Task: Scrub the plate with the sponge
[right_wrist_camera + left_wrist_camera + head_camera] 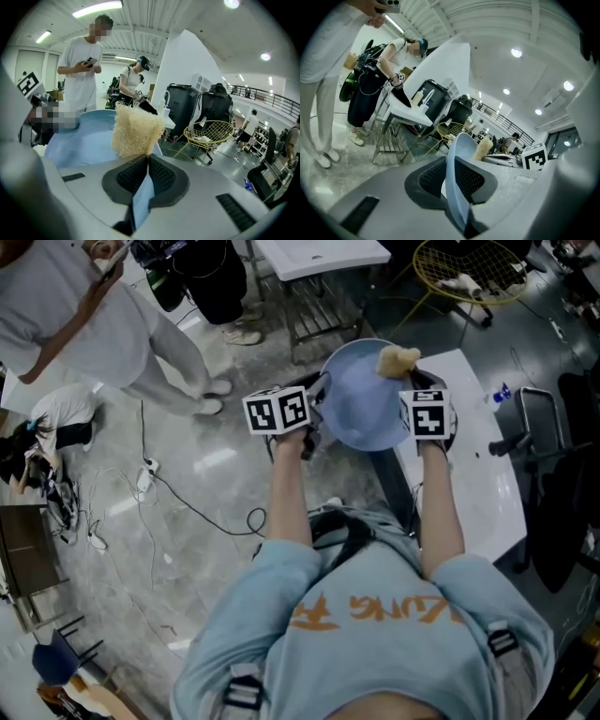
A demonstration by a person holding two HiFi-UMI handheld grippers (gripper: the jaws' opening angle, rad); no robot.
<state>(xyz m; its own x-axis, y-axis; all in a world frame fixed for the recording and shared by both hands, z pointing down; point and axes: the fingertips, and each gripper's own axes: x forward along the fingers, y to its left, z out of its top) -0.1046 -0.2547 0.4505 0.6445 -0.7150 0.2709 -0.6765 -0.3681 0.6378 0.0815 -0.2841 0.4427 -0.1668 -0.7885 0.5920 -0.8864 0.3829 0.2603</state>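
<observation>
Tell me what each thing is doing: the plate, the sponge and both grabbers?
Plate, held by its rim, edge between the jaws.
Sponge, pinched at its base, up by the plate's far rim.
Left gripper, shut on the plate.
Right gripper, shut on the sponge.

My T-shirt (375,610) is light blue, short-sleeved, with orange lettering, under dark straps (502,641) with pale buckles. My left gripper (453,173) and right gripper (147,164) are grey, black-padded, each bearing a white, black-marked cube.
</observation>
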